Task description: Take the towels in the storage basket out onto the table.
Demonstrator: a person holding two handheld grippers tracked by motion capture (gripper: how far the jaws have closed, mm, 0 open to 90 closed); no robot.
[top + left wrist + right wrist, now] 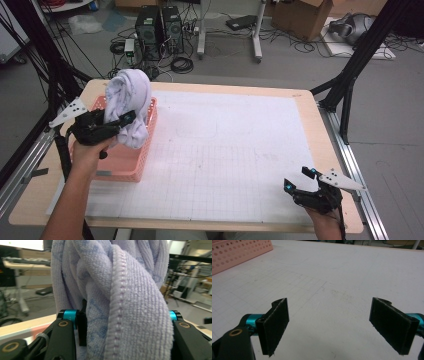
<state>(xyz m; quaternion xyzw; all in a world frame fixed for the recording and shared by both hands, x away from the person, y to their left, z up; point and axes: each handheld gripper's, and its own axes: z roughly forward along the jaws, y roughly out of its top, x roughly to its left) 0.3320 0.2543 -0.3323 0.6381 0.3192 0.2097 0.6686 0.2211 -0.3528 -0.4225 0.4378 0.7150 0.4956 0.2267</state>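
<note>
A pale lavender towel (131, 100) hangs bunched up over the pink perforated basket (131, 167) at the table's left side. My left gripper (124, 123) is shut on the towel, which hangs down past the jaws toward the basket. In the left gripper view the towel (120, 295) bulges thick between the two black jaws, with one pad (82, 327) pressed against its left side. My right gripper (299, 179) is open near the table's front right edge, low over the white gridded mat (225, 150). Nothing lies between its pads (274, 327).
A corner of the pink basket (237, 252) shows far off in the right gripper view. The wooden table's rim (320, 130) borders the mat. Computer towers (159, 30), cables and cardboard boxes (305, 17) stand on the floor behind, and black frame legs (350, 85) at the right.
</note>
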